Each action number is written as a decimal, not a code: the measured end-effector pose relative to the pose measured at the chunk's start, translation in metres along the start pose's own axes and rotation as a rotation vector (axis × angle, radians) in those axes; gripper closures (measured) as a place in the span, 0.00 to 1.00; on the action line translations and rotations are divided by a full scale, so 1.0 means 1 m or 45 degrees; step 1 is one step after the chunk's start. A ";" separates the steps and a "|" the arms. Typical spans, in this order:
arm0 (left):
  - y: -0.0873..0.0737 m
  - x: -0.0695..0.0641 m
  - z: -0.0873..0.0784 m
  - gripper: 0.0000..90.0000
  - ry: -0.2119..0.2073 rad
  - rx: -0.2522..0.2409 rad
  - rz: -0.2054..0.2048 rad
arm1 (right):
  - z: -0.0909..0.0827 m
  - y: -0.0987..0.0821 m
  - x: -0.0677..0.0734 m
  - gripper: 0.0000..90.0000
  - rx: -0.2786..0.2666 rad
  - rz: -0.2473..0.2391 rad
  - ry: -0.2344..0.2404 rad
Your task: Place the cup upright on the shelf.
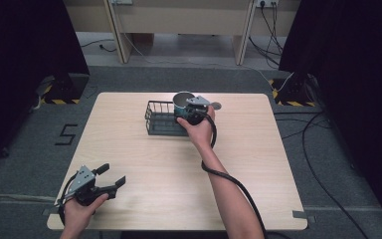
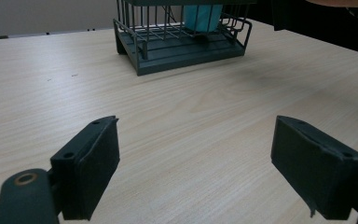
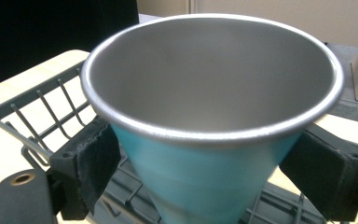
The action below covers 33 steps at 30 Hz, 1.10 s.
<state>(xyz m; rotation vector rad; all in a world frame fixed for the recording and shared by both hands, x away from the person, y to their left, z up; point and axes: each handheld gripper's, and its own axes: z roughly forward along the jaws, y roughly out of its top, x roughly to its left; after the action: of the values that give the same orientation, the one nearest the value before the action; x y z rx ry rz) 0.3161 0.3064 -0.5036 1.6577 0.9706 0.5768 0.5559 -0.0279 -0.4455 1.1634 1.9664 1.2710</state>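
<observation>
Two grippers: right gripper [image 1: 191, 110] clamps teal cup [image 3: 205, 140] over wire basket [image 1: 160, 119], upper centre — left gripper [image 1: 110, 179] spread wide, lower left.

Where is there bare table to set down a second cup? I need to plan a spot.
Bare wood lies between the wire basket and the left hand-held gripper, and along the table right of the forearm. Crowded: the basket, where the right hand-held gripper holds the cup.

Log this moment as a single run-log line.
right gripper: shut on teal cup, upright over wire basket | left gripper: open, idle above table near its front left corner
</observation>
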 end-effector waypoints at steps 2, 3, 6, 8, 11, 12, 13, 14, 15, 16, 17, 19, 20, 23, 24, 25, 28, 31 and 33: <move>0.000 0.000 0.000 0.17 0.000 -0.001 0.000 | -0.002 -0.001 0.000 0.16 0.005 0.010 0.004; 0.000 0.000 0.000 0.17 0.001 -0.001 0.000 | -0.003 -0.002 -0.001 0.16 0.004 0.011 0.006; 0.000 0.000 0.000 0.17 0.001 -0.001 0.001 | -0.007 -0.003 -0.001 0.16 0.006 0.010 0.010; 0.000 0.000 0.000 0.16 0.001 0.000 0.002 | -0.010 -0.003 -0.002 0.16 0.016 0.007 0.013; 0.000 0.000 0.000 0.16 0.002 0.002 0.003 | -0.016 -0.001 -0.002 0.16 0.003 -0.004 0.022; 0.000 0.000 0.001 0.16 0.002 0.002 0.003 | -0.018 -0.001 -0.002 0.16 0.002 -0.008 0.023; 0.000 0.000 0.001 0.16 0.002 0.002 0.003 | -0.019 0.000 -0.002 0.16 0.006 -0.008 0.023; 0.000 0.000 0.001 0.16 0.002 0.002 0.003 | -0.020 0.000 -0.002 0.16 0.012 -0.013 0.024; 0.000 0.000 0.001 0.16 0.002 0.002 0.005 | -0.022 0.000 -0.002 0.16 0.023 -0.006 0.025; 0.000 -0.001 0.001 0.16 0.002 0.002 0.005 | -0.023 -0.001 -0.003 0.16 0.034 -0.001 0.031; 0.000 -0.001 0.000 0.16 0.002 0.002 0.006 | -0.024 -0.001 -0.004 0.16 0.037 0.001 0.031; 0.000 -0.001 0.000 0.17 0.004 0.000 0.006 | -0.026 -0.002 -0.005 0.16 0.037 0.002 0.034; 0.000 -0.001 0.000 0.16 0.004 0.001 0.007 | -0.028 -0.003 -0.006 0.16 0.035 0.002 0.035; 0.000 0.000 0.000 0.16 0.006 0.002 0.006 | -0.033 -0.005 -0.008 0.16 0.032 0.009 0.046; 0.000 0.000 0.000 0.16 0.006 0.002 0.007 | -0.035 -0.005 -0.008 0.16 0.028 0.011 0.048; 0.000 -0.001 0.000 0.16 0.005 0.002 0.007 | -0.037 -0.005 -0.009 0.16 0.024 0.012 0.050; 0.000 -0.001 0.000 0.16 0.006 0.002 0.007 | -0.043 -0.005 -0.012 0.16 0.012 0.008 0.052; 0.000 -0.001 0.000 0.16 0.007 0.002 0.010 | -0.049 -0.004 -0.014 0.16 0.002 0.014 0.058; 0.000 -0.001 0.000 0.16 0.008 0.003 0.011 | -0.054 -0.004 -0.015 0.16 -0.008 0.009 0.059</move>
<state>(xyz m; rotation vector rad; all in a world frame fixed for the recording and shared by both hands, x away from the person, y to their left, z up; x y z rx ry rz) 0.3159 0.3055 -0.5034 1.6633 0.9697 0.5874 0.5200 -0.0663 -0.4265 1.1491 1.9912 1.3179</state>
